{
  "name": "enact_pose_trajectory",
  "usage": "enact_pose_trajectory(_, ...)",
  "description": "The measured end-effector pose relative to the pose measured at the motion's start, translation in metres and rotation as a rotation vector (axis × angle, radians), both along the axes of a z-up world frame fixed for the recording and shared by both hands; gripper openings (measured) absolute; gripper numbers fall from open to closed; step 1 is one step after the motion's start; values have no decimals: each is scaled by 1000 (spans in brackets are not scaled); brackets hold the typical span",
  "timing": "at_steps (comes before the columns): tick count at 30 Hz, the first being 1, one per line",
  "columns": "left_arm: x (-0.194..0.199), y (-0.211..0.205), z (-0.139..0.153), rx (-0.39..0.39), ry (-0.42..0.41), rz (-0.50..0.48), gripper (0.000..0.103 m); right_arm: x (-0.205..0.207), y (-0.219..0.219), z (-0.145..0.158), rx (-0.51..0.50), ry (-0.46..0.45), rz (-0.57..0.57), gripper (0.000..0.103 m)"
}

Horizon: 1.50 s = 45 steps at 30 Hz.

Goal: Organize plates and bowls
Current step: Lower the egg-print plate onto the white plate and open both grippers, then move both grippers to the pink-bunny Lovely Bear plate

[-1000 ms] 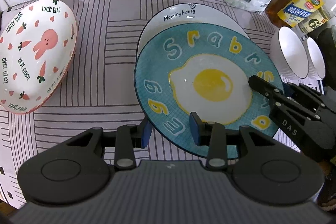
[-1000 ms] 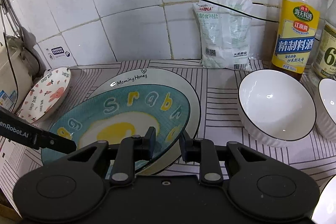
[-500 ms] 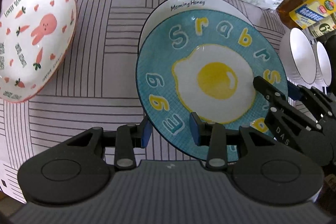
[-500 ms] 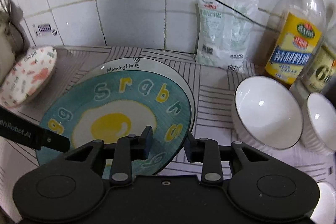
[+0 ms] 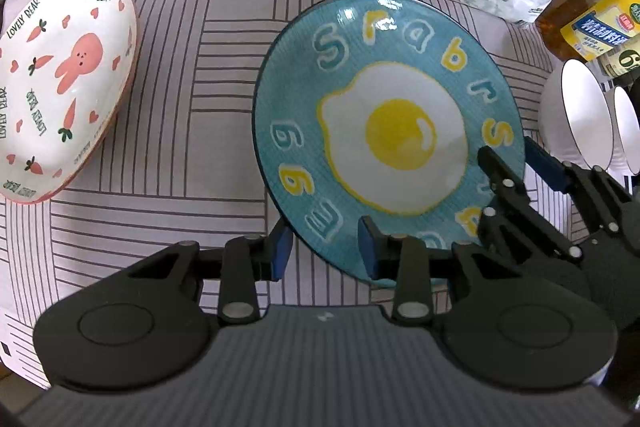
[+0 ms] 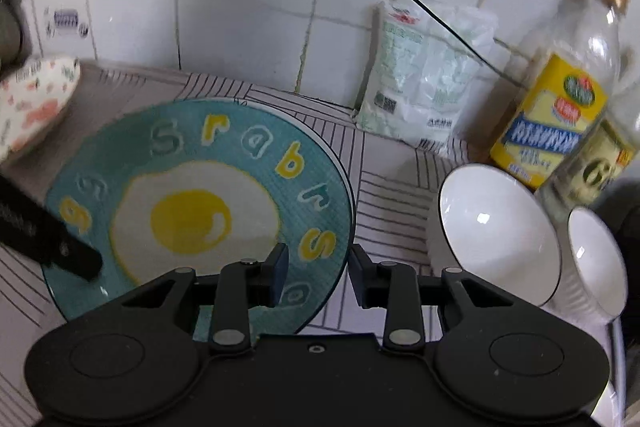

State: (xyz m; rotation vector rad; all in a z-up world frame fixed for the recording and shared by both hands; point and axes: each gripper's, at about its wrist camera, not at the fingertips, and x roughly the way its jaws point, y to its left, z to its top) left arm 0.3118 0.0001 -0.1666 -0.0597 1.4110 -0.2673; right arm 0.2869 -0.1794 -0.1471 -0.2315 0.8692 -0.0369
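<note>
The egg plate [image 5: 400, 131] is hard, slick and breakable. Both grippers, left [image 5: 325, 253] and right [image 6: 316, 273], straddle its lower rim, jaws apart.

Bunny bowl [image 5: 60, 87] reads "LOVELY BEAR" (repeated).

The right gripper [image 6: 316, 277] straddles the near rim of the blue egg plate [image 6: 200, 211], its jaws having just opened, with a visible gap at each pad. Right of the fingers [image 6: 362, 279] sit two white bowls [image 6: 496, 235].
</note>
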Motion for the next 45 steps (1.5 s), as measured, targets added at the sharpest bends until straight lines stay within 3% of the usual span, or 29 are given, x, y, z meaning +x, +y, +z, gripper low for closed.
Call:
enact_pose_trajectory(5,-3,-2,2,-6,-11,-3,33,-2,-1,1,-8,-15,8,38)
enact_pose_trajectory(11,-22,7,21,43,-67,-26,33,-16,-13,22,111,-49,-8,37)
enact_pose_trajectory(14,-38,13,37,83,-122,-61,33,-28,-16,41,221,-60,97,37)
enact_pose_trajectory(20,-70,27,69,136,-216,-112,34,-50,-10,74,295,-109,168,43)
enact_pose_trajectory(27,-96,47,98,102,-264,-122,37,-69,-3,100,331,-152,216,48)
enact_pose_trajectory(35,-114,72,107,102,-292,-119,41,-87,20,121,336,-176,352,49)
enact_pose_trajectory(37,-115,81,107,119,-301,-105,41,-90,25,125,322,-201,372,58)
enact_pose_trajectory(40,-115,96,110,128,-285,-72,42,-95,35,128,310,-246,425,61)
enact_pose_trajectory(42,-117,107,115,134,-284,-48,44,-91,43,129,301,-210,420,61)
enact_pose_trajectory(45,-119,120,124,156,-307,-33,48,-86,51,128,372,-185,413,61)
